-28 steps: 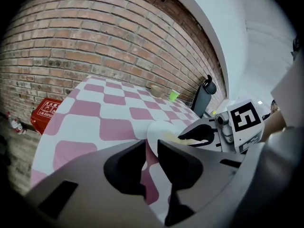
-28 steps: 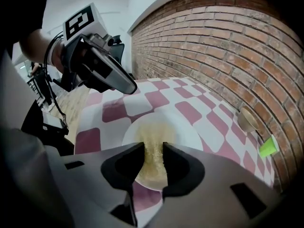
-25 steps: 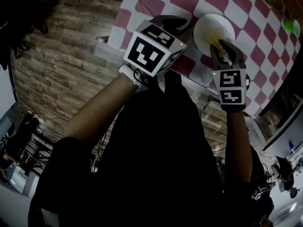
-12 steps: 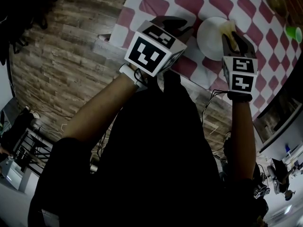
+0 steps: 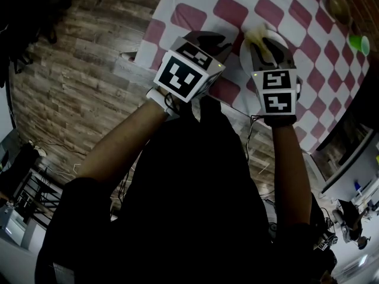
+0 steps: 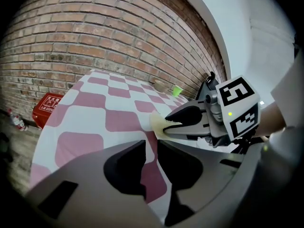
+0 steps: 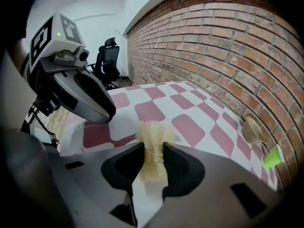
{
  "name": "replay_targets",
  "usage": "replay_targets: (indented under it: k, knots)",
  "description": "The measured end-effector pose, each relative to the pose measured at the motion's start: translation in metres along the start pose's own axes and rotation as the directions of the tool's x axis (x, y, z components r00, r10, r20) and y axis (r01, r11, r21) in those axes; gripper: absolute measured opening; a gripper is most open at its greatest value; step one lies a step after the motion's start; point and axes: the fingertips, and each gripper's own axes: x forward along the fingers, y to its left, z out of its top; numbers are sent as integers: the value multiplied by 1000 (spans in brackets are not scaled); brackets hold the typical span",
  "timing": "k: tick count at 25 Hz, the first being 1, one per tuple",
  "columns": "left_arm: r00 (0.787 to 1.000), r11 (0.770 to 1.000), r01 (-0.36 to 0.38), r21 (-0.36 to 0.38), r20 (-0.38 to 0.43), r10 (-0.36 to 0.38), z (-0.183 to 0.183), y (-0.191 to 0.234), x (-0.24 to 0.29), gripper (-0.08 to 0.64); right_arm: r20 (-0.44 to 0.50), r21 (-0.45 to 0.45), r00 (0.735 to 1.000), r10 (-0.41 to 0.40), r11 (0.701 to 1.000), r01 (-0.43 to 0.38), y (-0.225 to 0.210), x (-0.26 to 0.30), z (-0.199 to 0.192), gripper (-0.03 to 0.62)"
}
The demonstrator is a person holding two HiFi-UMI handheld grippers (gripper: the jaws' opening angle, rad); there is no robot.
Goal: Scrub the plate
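A white plate (image 5: 278, 39) lies on the red-and-white checked tablecloth (image 5: 207, 5), near the table's front edge. My right gripper (image 5: 269, 51) is over it, shut on a yellow sponge (image 5: 257, 36) that presses down on the plate. The right gripper view shows the sponge (image 7: 153, 144) pinched between the jaws of that gripper (image 7: 153, 158). My left gripper (image 5: 213, 38) hovers just left of the plate; its jaws (image 6: 151, 148) stand almost together with only cloth showing in the gap. In the left gripper view the right gripper (image 6: 204, 122) and sponge (image 6: 159, 122) are straight ahead.
A green cup (image 5: 360, 42) and a brown bowl (image 5: 339, 5) stand at the table's far right by the brick wall (image 7: 213, 42). Wood floor (image 5: 77, 70) lies left of the table. On the floor by the wall sits a red box (image 6: 47, 103). An office chair (image 7: 107, 56) stands behind.
My right gripper has swept the sponge across the plate, first out to the right, then back to the left. The left gripper has stayed beside the plate.
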Motion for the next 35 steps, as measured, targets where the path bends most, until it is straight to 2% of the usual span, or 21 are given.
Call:
replay_targets:
  k: [6,15,21,26,32,35]
  knots:
    - [1000,1000,1,-9,-19,-1,-4,0,0,87,3,-33,999,44,998,-44,28,-8,-1,132]
    - [999,1000,2,-5,-34,-3,-3,-13,6,87,-34,-18,997,65,998,-66,44,-40,-36,132]
    - [998,1000,-13,9,-60,14,-14,-16,10,87,-59,12,998,16,1000,-15,23,-49,-61,133]
    - [999,1000,-9,0,-40,9,-17,-25,5,87,-75,28,997,-21,999,24,-6,-49,-70,133]
    - [999,1000,-4,-17,-34,3,-20,-33,-6,87,-91,-10,993,-74,997,74,-34,-37,-62,133]
    - [1000,1000,-5,-29,-23,5,-20,-33,-14,87,-88,-12,993,-72,997,71,-38,-28,-52,133]
